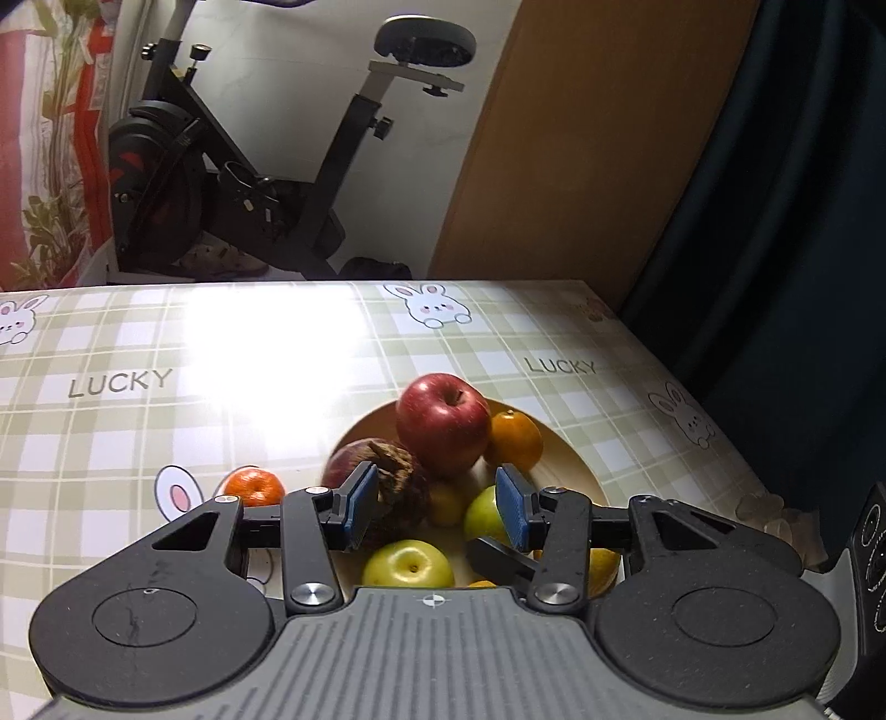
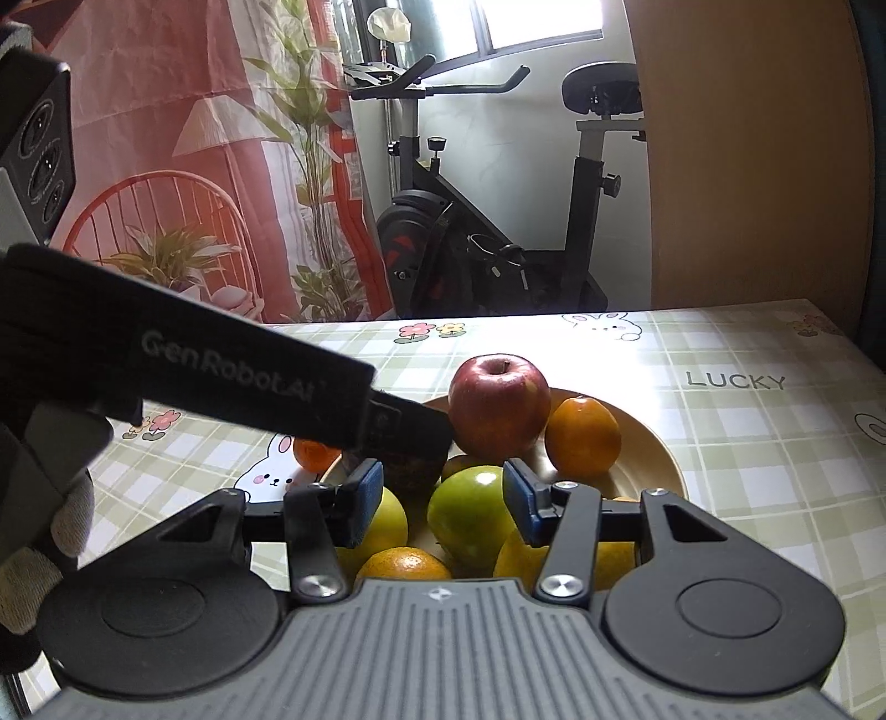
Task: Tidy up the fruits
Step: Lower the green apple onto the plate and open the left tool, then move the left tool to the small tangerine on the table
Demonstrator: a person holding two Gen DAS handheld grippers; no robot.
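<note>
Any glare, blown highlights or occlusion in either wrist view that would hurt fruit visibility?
Left wrist view: a blown-out glare patch on the tablecloth left of the bowl; fruit stays readable, the red apple sharp. Right wrist view: the window is overexposed, glare on the cloth behind the bowl, and the left gripper crosses the frame, hiding part of the dark fruit. Fisheye bending at both edges.

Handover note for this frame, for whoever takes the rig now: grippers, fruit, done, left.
Left gripper: open, holding nothing, over the bowl.
Right gripper: open, holding nothing, over the bowl's near side.
In the bowl: red apple, orange, dark wrinkled fruit, green apples and more citrus at the near rim.
Done: most fruit sits in the bowl.
Left: one tangerine lies on the table left of the bowl; likely it goes in next.
</note>
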